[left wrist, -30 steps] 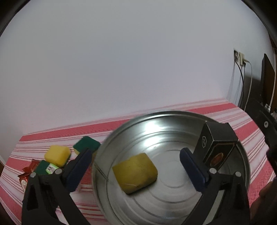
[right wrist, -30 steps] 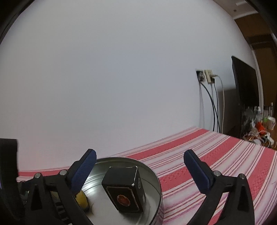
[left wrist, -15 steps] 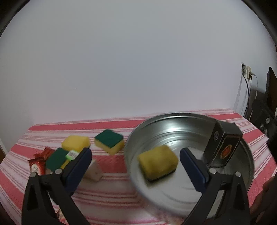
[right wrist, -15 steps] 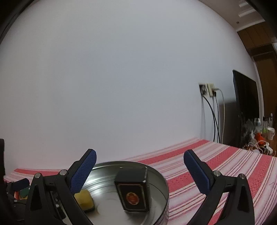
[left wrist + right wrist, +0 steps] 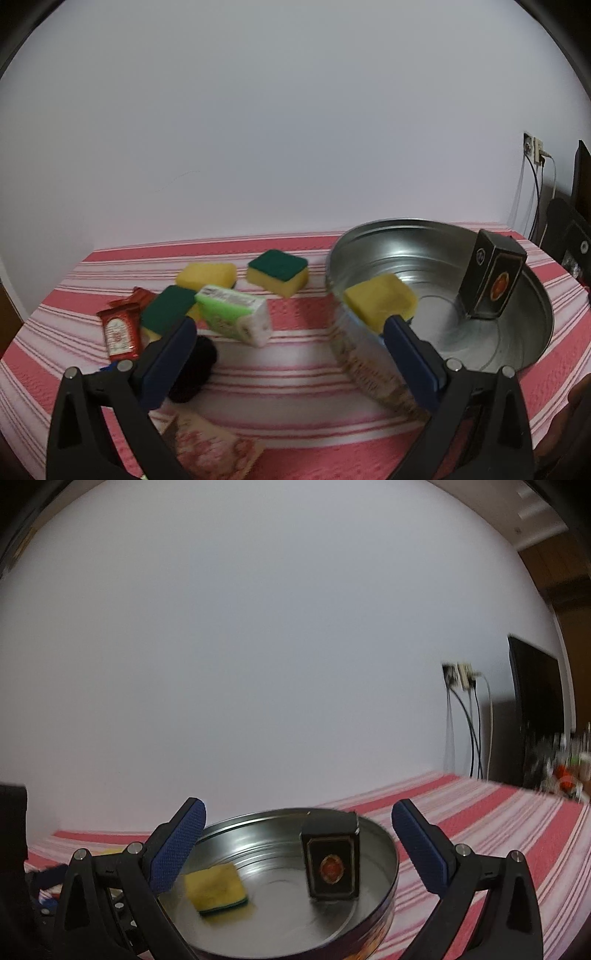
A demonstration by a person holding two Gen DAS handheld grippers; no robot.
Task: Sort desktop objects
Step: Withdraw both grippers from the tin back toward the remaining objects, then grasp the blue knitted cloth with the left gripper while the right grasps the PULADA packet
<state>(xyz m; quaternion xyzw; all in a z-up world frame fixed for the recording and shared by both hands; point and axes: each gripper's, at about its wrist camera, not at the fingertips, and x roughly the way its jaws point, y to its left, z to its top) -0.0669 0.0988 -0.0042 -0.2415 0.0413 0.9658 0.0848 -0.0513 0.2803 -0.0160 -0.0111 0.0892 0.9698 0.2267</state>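
Both your claws, left claw (image 5: pixel 288 354) and right claw (image 5: pixel 297 845), gape wide and empty; tin (image 5: pixel 532 295) holds one sponge (image 5: pixel 378 301) and black box (image 5: pixel 493 282), while roughly six items, some blurred, wait on bench (image 5: pixel 303 373).

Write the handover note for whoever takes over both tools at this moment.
Left tool: open, empty, above the tablecloth beside the tin.
Right tool: open, empty, facing the tin.
Done: one sponge and the black box are in the tin.
Left: three sponges, the green-and-white pack, red packets, a black object and a pink pack lie on the cloth.
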